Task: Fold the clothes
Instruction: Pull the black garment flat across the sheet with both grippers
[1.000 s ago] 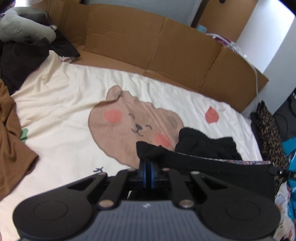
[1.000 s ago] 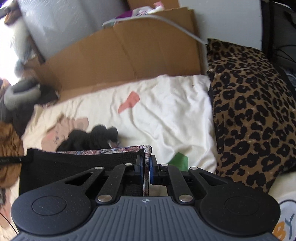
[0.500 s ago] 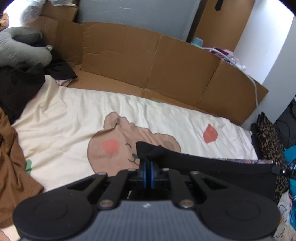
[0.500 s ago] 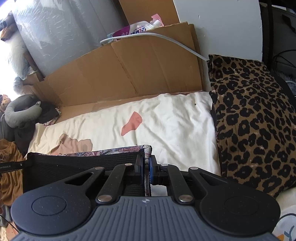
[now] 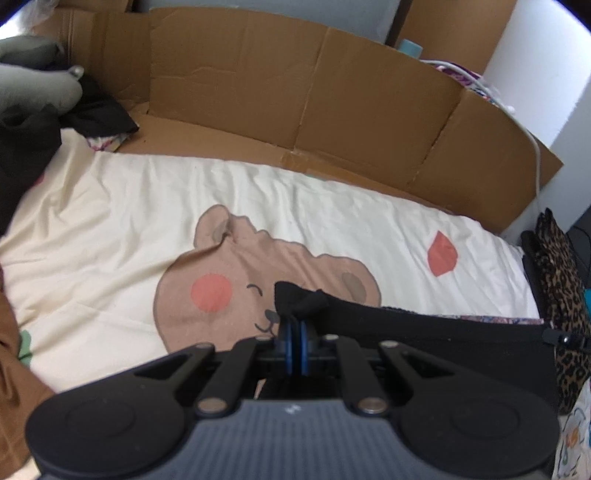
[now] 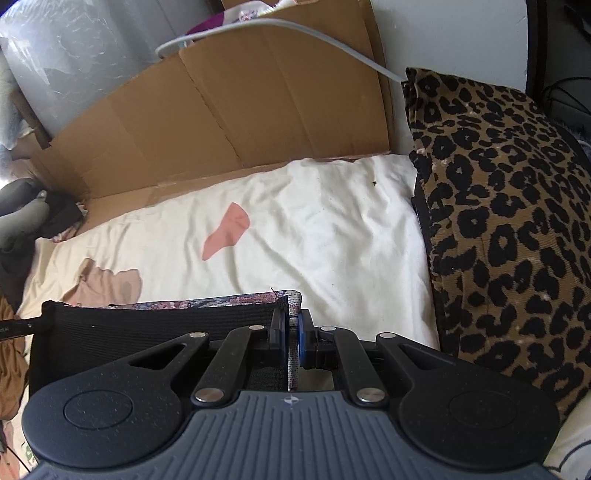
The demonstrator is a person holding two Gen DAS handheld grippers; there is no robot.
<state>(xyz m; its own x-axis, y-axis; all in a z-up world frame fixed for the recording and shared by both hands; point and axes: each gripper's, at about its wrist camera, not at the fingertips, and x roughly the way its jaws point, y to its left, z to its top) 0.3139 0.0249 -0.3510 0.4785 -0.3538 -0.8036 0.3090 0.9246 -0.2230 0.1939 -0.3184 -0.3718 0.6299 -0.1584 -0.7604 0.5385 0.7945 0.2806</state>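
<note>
Fingers (image 5: 287,345) of the left gripper (image 5: 294,332) clamped on one top corner of the black garment (image 5: 436,336); fingers (image 6: 280,332) of the right gripper (image 6: 291,334) clamped on the other corner, where a patterned inner layer shows. Garment stretched between both, held above the bed (image 5: 110,229).

Looks soft and light, a ribbed knit edge, probably a little elastic; not fragile, not slippery. Good to hold at the two corners of this edge, so the rest hangs straight.

Around, from big to small: cream bed sheet with a bear picture (image 5: 236,295), mostly free in the middle; cardboard (image 5: 332,96) along the wall; leopard pillow (image 6: 509,229) just beside the right end; brown cloth (image 5: 11,354) at the left edge; dark clothes (image 5: 26,147) and a grey plush thing (image 5: 33,88) in the far left corner; white cable (image 6: 295,33) over the cardboard. Pillow and brown cloth probably limit the room for laying down.
</note>
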